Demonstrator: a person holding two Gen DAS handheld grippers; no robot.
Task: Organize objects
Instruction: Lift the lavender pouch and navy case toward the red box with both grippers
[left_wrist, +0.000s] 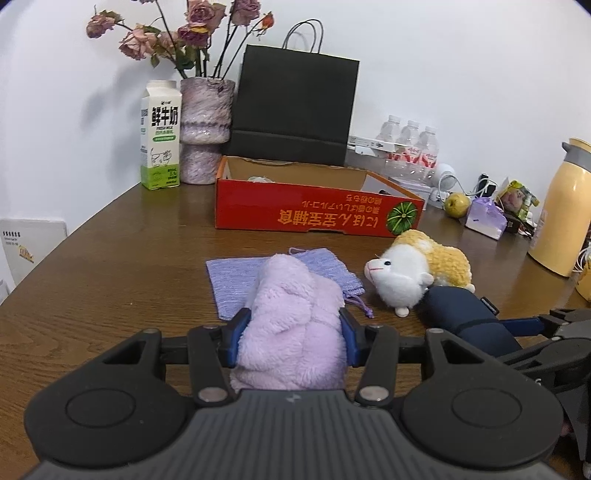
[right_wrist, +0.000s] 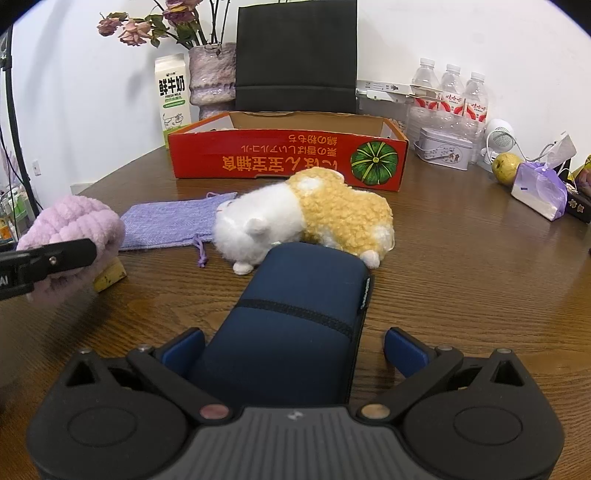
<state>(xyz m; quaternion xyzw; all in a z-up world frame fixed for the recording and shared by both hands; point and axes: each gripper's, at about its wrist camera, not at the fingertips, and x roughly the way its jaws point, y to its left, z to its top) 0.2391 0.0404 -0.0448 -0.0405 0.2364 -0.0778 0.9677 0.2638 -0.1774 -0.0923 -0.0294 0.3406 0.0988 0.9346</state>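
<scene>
The left gripper (left_wrist: 293, 328) is clamped on a fluffy lilac plush (left_wrist: 291, 325), held in front of the red cardboard box (left_wrist: 314, 210), over the near edge of a lilac drawstring pouch (left_wrist: 236, 277) lying flat on the wooden table (left_wrist: 110, 277). The right gripper (right_wrist: 293, 350) has its blue pads spread around a navy fabric case (right_wrist: 295, 325); the right pad stands clear of it. The case's far end touches a white-and-yellow plush hamster (right_wrist: 306, 218) lying just before the box.
</scene>
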